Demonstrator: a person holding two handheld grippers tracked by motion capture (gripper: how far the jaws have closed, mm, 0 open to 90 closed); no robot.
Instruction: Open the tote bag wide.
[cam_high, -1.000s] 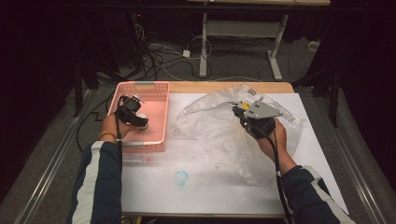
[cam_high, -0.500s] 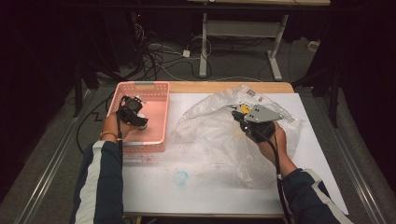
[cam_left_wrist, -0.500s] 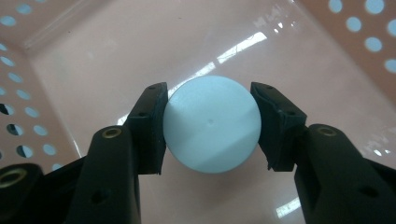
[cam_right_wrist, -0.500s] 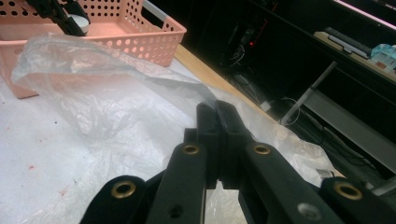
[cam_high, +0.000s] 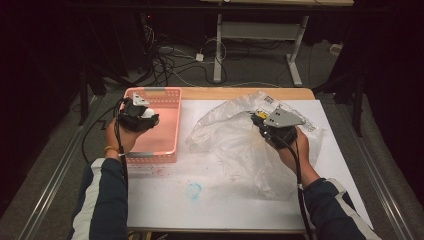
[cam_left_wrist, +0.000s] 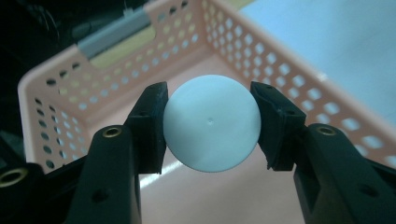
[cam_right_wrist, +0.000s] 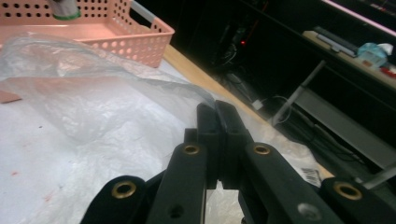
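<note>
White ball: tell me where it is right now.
The white ball sits clamped in the left gripper, above the pink basket at the table's left side.

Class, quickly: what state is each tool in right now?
Left tool: closed on a white ball over the pink basket.
Right tool: closed, pinching the clear plastic bag.

left hand-held gripper (cam_left_wrist: 211, 122) clamped, right hand-held gripper (cam_right_wrist: 218, 122) pinched tight.
</note>
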